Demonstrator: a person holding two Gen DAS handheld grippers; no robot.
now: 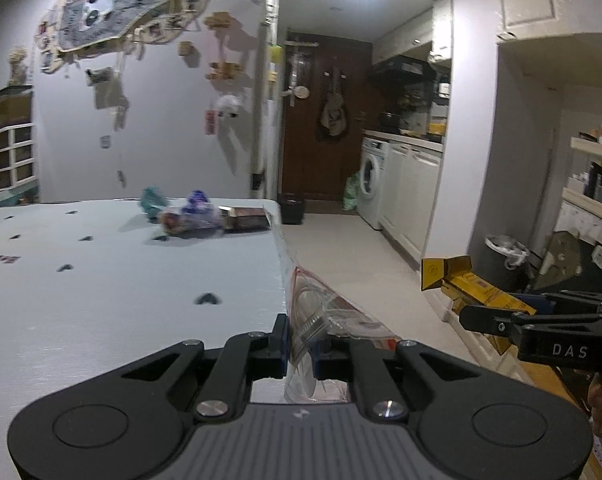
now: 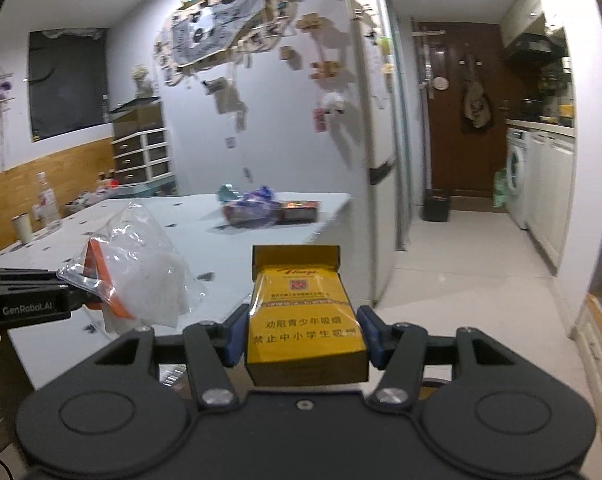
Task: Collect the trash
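- Left gripper (image 1: pixel 300 350) pinches a clear crinkled plastic bag (image 1: pixel 321 308) at the white table's edge (image 1: pixel 277 248), frame centre.
- Right gripper (image 2: pixel 301 332), part-open, clamps a yellow cardboard cigarette pack (image 2: pixel 305 320); bare floor (image 2: pixel 461 248) to the right.

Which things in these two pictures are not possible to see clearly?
- Left wrist view: clear plastic bag, lower end hidden behind the left gripper.
- Right wrist view: yellow cardboard cigarette box, sides covered by the right gripper.
- Both views: crumpled wrappers on the white table, blurred.
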